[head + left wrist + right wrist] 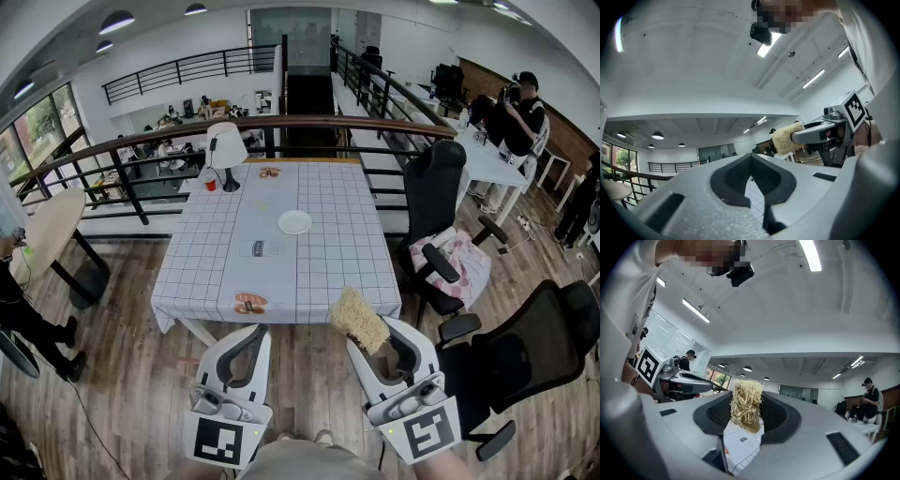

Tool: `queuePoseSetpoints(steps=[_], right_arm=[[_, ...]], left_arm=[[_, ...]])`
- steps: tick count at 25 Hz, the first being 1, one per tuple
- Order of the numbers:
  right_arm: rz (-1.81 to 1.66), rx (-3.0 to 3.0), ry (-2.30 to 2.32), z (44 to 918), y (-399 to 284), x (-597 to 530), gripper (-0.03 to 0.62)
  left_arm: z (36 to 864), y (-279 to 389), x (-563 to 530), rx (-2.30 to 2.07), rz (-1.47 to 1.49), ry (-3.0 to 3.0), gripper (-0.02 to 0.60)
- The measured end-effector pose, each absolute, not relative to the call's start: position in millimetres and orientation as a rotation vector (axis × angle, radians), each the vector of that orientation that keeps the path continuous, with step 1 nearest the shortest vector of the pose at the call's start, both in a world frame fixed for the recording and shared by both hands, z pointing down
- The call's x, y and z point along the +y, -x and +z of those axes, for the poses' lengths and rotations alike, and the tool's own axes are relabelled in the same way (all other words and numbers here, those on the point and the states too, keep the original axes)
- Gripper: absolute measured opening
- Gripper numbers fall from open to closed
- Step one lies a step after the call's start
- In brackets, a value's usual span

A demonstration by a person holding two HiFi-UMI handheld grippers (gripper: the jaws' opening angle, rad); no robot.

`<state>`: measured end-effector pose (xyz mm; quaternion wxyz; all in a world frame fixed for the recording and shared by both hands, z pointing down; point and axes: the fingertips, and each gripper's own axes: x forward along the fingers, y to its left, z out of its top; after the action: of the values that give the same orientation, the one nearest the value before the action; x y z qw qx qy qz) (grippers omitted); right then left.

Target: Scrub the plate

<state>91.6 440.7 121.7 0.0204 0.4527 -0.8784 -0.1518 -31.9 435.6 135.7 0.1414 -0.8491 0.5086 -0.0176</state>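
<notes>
A small white plate (294,222) lies near the middle of the table (337,272), which has a white checked cloth. Both grippers are held low, short of the table's near edge and far from the plate. My right gripper (373,336) is shut on a straw-coloured fibrous scrubber (358,319); in the right gripper view the scrubber (747,404) sticks up between the jaws of the right gripper (748,401). My left gripper (253,332) is shut and holds nothing. In the left gripper view the left gripper (750,159) has its tips meeting, and the scrubber (786,137) shows to the right.
A white lamp (226,145) and a red cup (210,185) stand at the table's far left. Flat printed items (250,303) lie on the cloth. Black office chairs (441,192) stand right of the table, one (525,347) close to my right gripper. A railing (281,124) runs behind the table.
</notes>
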Motion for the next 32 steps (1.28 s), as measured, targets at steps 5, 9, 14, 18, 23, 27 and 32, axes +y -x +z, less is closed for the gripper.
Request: queuePoseSetpoints(steps=[5,9,14,18,23,27,32], right_arm=[[-0.485,-2.733,-1.385,120,-78,443,0.163],[-0.52,-2.768,-1.405,112,-72,446,0.163],[-0.508,-2.802,-1.41,107,-73,450,0.164],[-0.48,-2.804,-1.419,114,-82,448,0.164],[-0.423,-2.801,-1.399,127,-97,443,0.164],[-0.42,-2.805,-1.384,126,-112,439,0.164],[-0.418,-2.819,-1.357,131,-128,433,0.164]], left_arm=[[144,43,437,1.485,-0.079,2.47,0.012],[151,46,436,1.481,-0.107,2.48,0.012],[156,44,433,1.493,-0.095,2.501,0.012],[157,35,434,1.473,-0.101,2.5,0.012],[159,21,430,1.491,-0.103,2.513,0.012],[156,11,426,1.513,-0.083,2.503,0.012],[150,-5,423,1.521,-0.067,2.465,0.012]])
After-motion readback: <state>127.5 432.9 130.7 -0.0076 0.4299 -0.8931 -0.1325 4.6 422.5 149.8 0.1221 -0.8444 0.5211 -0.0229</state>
